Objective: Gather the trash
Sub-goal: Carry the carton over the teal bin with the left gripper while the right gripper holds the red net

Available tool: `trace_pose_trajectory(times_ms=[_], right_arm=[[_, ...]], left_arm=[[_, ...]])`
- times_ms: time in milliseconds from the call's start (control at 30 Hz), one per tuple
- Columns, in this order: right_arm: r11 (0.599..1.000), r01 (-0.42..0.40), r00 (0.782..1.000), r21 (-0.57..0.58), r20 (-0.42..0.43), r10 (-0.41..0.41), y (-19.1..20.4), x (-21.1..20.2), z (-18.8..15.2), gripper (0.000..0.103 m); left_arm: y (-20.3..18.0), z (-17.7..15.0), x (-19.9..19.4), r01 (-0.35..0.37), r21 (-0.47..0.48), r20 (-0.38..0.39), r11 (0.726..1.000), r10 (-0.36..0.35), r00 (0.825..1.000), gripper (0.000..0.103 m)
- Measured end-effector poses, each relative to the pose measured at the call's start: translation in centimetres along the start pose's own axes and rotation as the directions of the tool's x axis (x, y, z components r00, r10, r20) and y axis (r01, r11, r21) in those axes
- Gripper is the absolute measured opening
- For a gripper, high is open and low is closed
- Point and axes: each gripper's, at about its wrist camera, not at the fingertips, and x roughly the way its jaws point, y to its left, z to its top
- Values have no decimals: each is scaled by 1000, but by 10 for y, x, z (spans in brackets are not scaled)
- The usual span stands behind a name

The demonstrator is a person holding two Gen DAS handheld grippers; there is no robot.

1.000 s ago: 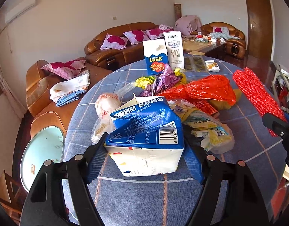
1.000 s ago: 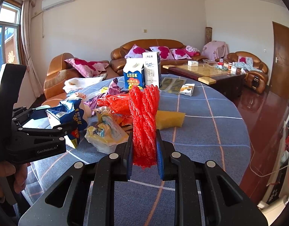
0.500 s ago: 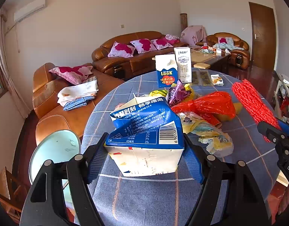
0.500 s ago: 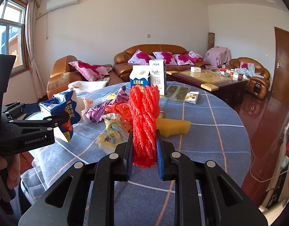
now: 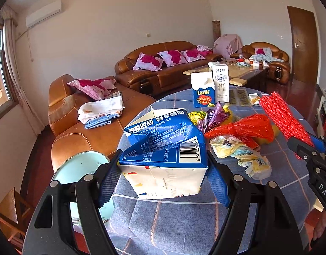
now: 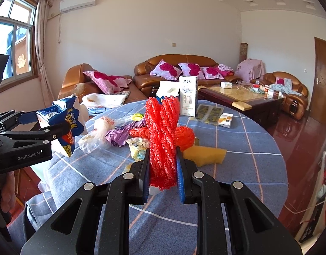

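Note:
My left gripper [image 5: 164, 178] is shut on a crushed blue and white milk carton [image 5: 163, 155], held above the table's near left edge. That carton [image 6: 63, 125] and the left gripper [image 6: 43, 125] also show at the left of the right wrist view. My right gripper [image 6: 163, 170] is shut on a bundle of red foam netting [image 6: 163, 140], lifted off the table. The netting [image 5: 284, 116] shows at the right of the left wrist view. More trash lies mid-table: a red plastic bag [image 5: 245, 127], purple wrapper [image 5: 214, 116] and yellow-white wrapper [image 5: 239, 150].
A blue checked cloth covers the round table [image 6: 237, 155]. Two upright milk cartons [image 6: 188, 97] stand at its far side, beside a small snack box [image 6: 225, 120] and a yellow sponge [image 6: 205, 152]. Leather sofas [image 5: 163, 72] and a coffee table [image 6: 239, 97] lie beyond. A pale round stool [image 5: 77, 165] stands below left.
Both grippers rose and drew back from the table with their loads. The carton now hangs above the table edge, and the trash pile looks farther away.

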Motion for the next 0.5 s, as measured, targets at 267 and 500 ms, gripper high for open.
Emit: trace_pose_trajectory(times_ms=[267,500], right_arm=[[1000,-20,1000,-24,13,20,14,3,8,21],[998,-38,999,-43,19,39,24,6,14,21]], left_arm=[[15,0,-9,-30,-19,7,999,30,1000,73],[26,0,-18,-55,-32,20,998,55,998,73]])
